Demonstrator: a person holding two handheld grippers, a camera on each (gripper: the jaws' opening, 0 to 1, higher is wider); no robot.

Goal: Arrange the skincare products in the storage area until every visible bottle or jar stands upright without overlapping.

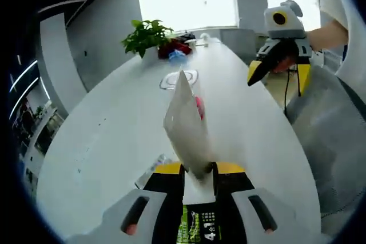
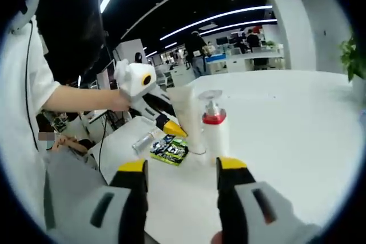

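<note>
Left gripper view has your left gripper (image 1: 199,171) with its jaws clamped on the white tube (image 1: 186,124), just above the bench (image 1: 108,141); release it crooked and it topples onto the pump bottle (image 2: 215,131) just beyond. Your right gripper (image 2: 182,171), jaws apart and empty, could nudge that bottle ahead.

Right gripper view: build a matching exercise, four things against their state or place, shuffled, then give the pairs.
Things:
1. white tube
2. pump bottle
3. green sachet
4. right hand-held gripper

States:
A. lying flat on the table
B. open, holding nothing
C. standing, red collar under a clear cap
D. clamped by the left hand-held gripper

Pairs: 1-D, 2-C, 3-A, 4-B
</note>
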